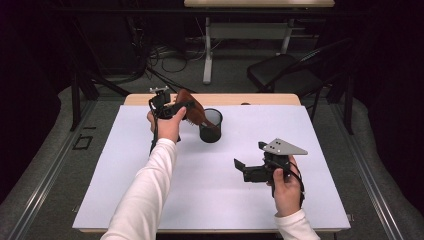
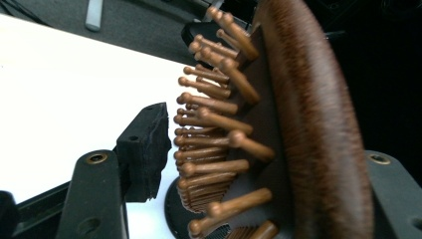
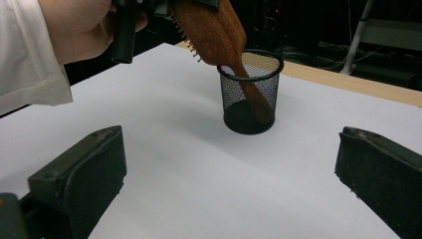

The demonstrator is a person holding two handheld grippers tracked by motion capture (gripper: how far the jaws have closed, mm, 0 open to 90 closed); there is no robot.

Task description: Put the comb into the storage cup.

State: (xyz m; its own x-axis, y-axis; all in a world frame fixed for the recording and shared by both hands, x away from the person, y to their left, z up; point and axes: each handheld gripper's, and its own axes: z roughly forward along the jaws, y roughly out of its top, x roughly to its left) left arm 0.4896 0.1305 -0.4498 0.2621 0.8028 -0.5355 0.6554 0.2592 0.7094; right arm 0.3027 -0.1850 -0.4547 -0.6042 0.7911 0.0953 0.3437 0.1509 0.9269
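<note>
The wooden paddle hairbrush (image 1: 191, 111) is tilted over the black mesh cup (image 1: 210, 125) at the far middle of the white table (image 1: 300, 200), its handle already down inside the cup and reaching the bottom, its broad head leaning out over the rim toward the person's left. The left gripper (image 1: 186, 107) grips that head from above, one jaw flat against the smooth wooden back, the other on the bristle side. In the left gripper view the bristle-side pad (image 2: 147, 149) seems to sit just off the pin tips, though the angle is poor; I would say the brush is clamped loosely at most, which suits lowering it handle-first so the cup takes the weight. Holding it by the head keeps the slim handle free to slide in.

The right gripper (image 1: 241, 166) hovers well nearer the person than the cup, low over bare table, jaws spread wide with nothing between them, apparently just waiting clear of the work.
</note>
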